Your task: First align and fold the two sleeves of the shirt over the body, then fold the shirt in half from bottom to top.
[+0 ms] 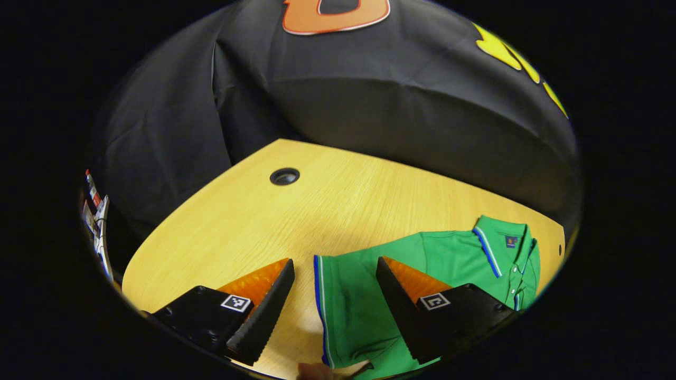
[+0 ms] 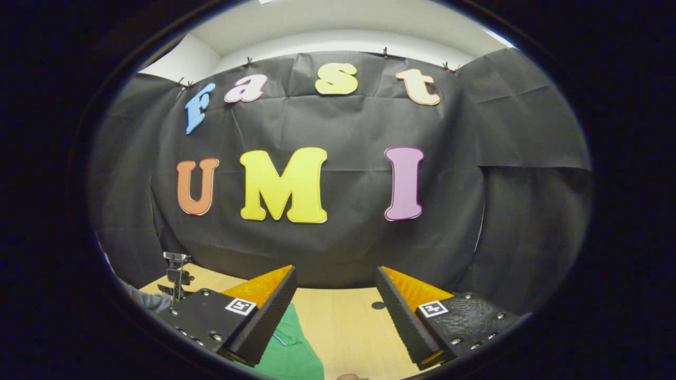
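I see a green shirt with blue-and-white striped trim at collar and sleeve. The table under it is pale yellow woodgrain.

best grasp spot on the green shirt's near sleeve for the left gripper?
Likely the sleeve at its striped cuff edge, approached from above and from the bare table side. That hem is a free, straight edge lying flat, and it already sits between the open left gripper fingers, so one finger could slide under it.

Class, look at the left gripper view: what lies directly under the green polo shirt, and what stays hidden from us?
The green polo shirt lies flat on the wooden table; bare wood shows around it. The tabletop beneath the cloth is covered, and the left hand-held gripper hides part of the shirt.
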`<act>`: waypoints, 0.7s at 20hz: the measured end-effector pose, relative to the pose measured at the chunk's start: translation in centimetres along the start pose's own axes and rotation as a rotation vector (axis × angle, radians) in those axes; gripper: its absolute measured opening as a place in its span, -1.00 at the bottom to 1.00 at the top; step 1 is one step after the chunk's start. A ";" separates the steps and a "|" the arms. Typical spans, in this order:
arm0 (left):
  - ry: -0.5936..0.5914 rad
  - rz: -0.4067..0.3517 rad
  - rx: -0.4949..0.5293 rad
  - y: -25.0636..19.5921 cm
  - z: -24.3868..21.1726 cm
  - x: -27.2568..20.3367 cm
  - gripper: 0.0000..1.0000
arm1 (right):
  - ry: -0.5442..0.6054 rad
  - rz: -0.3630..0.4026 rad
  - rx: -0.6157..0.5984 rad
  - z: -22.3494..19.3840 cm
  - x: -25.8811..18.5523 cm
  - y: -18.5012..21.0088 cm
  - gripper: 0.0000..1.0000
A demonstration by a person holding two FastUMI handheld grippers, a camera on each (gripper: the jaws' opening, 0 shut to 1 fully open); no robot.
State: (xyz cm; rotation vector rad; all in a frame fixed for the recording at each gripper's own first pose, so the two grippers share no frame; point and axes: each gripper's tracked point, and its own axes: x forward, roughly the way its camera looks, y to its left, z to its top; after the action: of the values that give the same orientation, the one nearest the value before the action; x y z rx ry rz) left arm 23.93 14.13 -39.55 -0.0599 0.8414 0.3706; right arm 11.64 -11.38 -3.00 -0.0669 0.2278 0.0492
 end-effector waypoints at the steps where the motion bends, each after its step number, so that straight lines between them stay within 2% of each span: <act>1: 0.011 0.005 -0.007 0.0 0.0 0.7 0.99 | -0.003 -0.005 -0.004 0.3 -0.3 -0.3 0.91; 6: 0.046 -0.009 0.033 -0.7 -0.4 1.8 0.98 | 0.018 -0.035 0.001 -0.3 -0.5 -1.6 0.91; 9: 0.056 -0.014 0.041 -0.8 -0.5 1.7 0.95 | 0.016 -0.024 -0.023 -0.3 -0.7 -1.1 0.91; 12: 0.101 -0.067 0.106 -1.6 -0.9 1.5 0.94 | 0.036 -0.016 -0.033 -0.9 -0.6 -1.1 0.91; 14: 0.097 -0.079 0.134 -2.3 -0.9 1.5 0.04 | 0.047 -0.021 -0.022 -1.0 -0.6 -1.4 0.87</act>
State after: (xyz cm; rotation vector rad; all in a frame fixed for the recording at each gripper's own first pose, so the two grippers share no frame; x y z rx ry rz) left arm 24.96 12.29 -41.44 0.0133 0.9555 0.2384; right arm 10.93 -12.88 -3.71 -0.0923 0.2735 0.0291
